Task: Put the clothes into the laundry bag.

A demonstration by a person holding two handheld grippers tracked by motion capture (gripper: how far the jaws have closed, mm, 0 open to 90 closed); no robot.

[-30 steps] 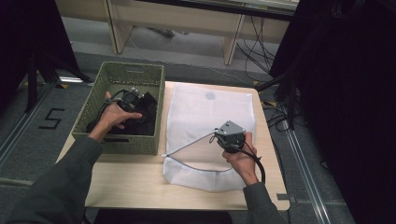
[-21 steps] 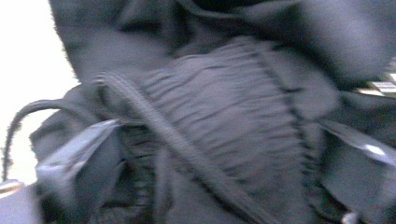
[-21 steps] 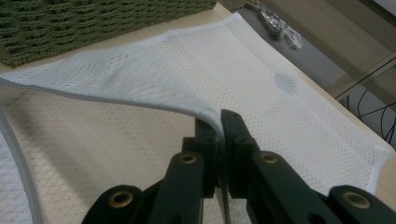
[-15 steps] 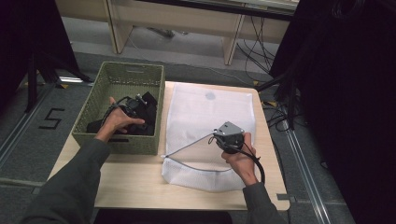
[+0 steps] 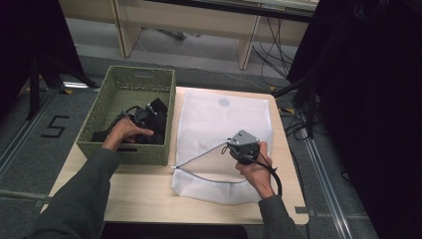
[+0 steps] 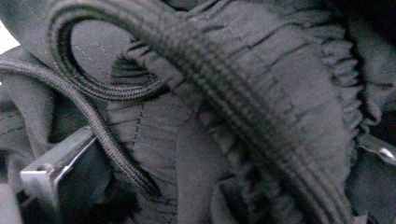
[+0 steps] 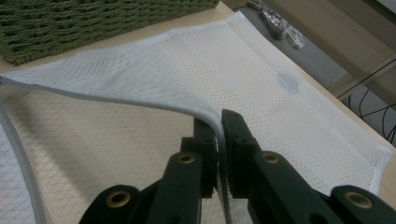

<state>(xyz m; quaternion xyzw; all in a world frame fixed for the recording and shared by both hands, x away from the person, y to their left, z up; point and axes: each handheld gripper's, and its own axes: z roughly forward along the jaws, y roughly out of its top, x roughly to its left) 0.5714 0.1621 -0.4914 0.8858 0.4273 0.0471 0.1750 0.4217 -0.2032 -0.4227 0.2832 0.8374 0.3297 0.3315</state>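
High view: the right gripper (image 5: 230,147) pinches the upper edge of the white mesh bag (image 5: 219,119) and holds it lifted off the table (image 5: 149,191), so the mouth gapes toward the green basket (image 5: 124,152); in the right gripper view its jaws are together on the grey hem (image 7: 140,100), the mesh pinched between them. Over at the left, the left gripper (image 5: 145,115) is down inside the basket among the dark clothes (image 5: 102,135). Its jaws have just been opening and now stand wide apart; the left gripper view puts black gathered cloth (image 6: 261,93) and a drawcord (image 6: 93,116) right before them, the pads not yet pressing. By my reading the bag is ready and open, but nothing has gone in: the clothes are all in the basket, well apart from the bag. Left to do: close on a garment, lift it out, carry it across and push it through the held-open mouth
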